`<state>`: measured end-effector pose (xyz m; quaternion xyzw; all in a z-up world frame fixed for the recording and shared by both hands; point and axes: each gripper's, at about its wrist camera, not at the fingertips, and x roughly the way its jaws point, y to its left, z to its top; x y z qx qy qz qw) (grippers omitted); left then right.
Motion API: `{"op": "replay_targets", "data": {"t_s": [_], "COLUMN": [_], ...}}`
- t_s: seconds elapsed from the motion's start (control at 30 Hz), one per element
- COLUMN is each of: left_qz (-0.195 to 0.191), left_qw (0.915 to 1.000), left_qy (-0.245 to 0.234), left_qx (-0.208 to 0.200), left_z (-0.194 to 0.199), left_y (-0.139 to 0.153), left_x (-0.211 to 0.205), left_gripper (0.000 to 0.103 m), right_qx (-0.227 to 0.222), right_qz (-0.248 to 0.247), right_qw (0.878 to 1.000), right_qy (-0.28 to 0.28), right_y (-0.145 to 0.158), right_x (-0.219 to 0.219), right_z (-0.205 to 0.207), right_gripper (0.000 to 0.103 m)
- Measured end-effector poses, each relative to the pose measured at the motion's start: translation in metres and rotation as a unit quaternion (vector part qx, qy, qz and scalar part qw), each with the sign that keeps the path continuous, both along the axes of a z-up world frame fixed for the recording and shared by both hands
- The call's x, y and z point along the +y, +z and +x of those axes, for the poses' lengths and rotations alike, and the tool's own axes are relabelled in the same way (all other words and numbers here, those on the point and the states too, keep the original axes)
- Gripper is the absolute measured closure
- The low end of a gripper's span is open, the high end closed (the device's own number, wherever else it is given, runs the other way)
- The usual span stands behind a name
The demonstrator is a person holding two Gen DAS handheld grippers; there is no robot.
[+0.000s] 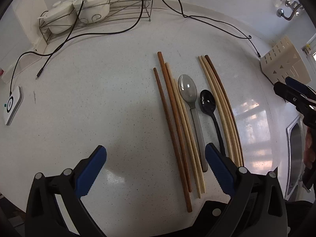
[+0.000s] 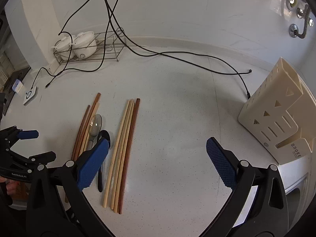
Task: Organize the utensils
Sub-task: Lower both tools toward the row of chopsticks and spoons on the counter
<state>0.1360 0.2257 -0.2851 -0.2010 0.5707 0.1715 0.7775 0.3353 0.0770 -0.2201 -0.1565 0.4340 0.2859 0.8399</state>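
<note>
Both my tongs hang above the table (image 1: 98, 98) spread wide, holding nothing: left tongs (image 1: 156, 167), right tongs (image 2: 158, 162). Utensils lie mid-table in a row: one chopstick bundle (image 1: 173, 130), a grey spoon (image 1: 187, 90), a black spoon (image 1: 208, 100), then a second chopstick bundle (image 1: 221, 106). The cream utensil holder (image 2: 276, 122) stands well apart, near the table's right edge by the sink (image 1: 294, 150).
</note>
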Motion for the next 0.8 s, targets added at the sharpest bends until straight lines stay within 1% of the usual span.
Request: {"op": "replay_targets", "data": {"t_s": [0.07, 0.13, 0.17, 0.27, 0.37, 0.4, 0.43, 0.47, 0.53, 0.8], "left_qz": [0.005, 0.01, 0.01, 0.015, 0.023, 0.028, 0.031, 0.031, 0.029, 0.032], "left_qw": [0.9998, 0.9991, 0.9988, 0.9983, 0.997, 0.9961, 0.9952, 0.995, 0.9953, 0.996], "left_qy": [0.012, 0.024, 0.029, 0.037, 0.046, 0.048, 0.048, 0.046, 0.038, 0.022], "left_qx": [0.016, 0.035, 0.037, 0.042, 0.059, 0.069, 0.079, 0.083, 0.084, 0.081], "left_z": [0.0, 0.0, -0.001, -0.003, -0.004, -0.004, -0.004, -0.004, -0.004, -0.002], "left_y": [-0.01, -0.018, -0.02, -0.025, -0.031, -0.034, -0.037, -0.039, -0.041, -0.04], "left_x": [-0.002, -0.003, -0.004, -0.005, -0.003, -0.003, -0.003, -0.003, -0.004, -0.01], "left_gripper": [0.005, 0.005, 0.005, 0.005, 0.005, 0.005, 0.005, 0.005, 0.005, 0.005], "right_qx": [0.008, 0.011, 0.015, 0.025, 0.018, 0.012, 0.01, 0.013, 0.021, 0.019], "right_qz": [-0.003, -0.011, -0.014, -0.019, -0.028, -0.033, -0.039, -0.043, -0.045, -0.042], "right_qw": [1.0, 1.0, 1.0, 0.999, 0.999, 0.999, 0.999, 0.999, 0.999, 0.999], "right_qy": [0.009, 0.012, 0.01, 0.002, 0.01, 0.011, 0.01, 0.009, 0.005, 0.007], "right_y": [-0.011, -0.02, -0.024, -0.034, -0.038, -0.039, -0.042, -0.044, -0.047, -0.043], "right_x": [0.004, 0.007, 0.008, 0.008, 0.011, 0.012, 0.013, 0.014, 0.016, 0.022], "right_z": [0.004, 0.008, 0.009, 0.015, 0.013, 0.012, 0.013, 0.014, 0.015, 0.01], "right_gripper": [0.01, 0.022, 0.024, 0.024, 0.024, 0.025, 0.028, 0.029, 0.032, 0.031]}}
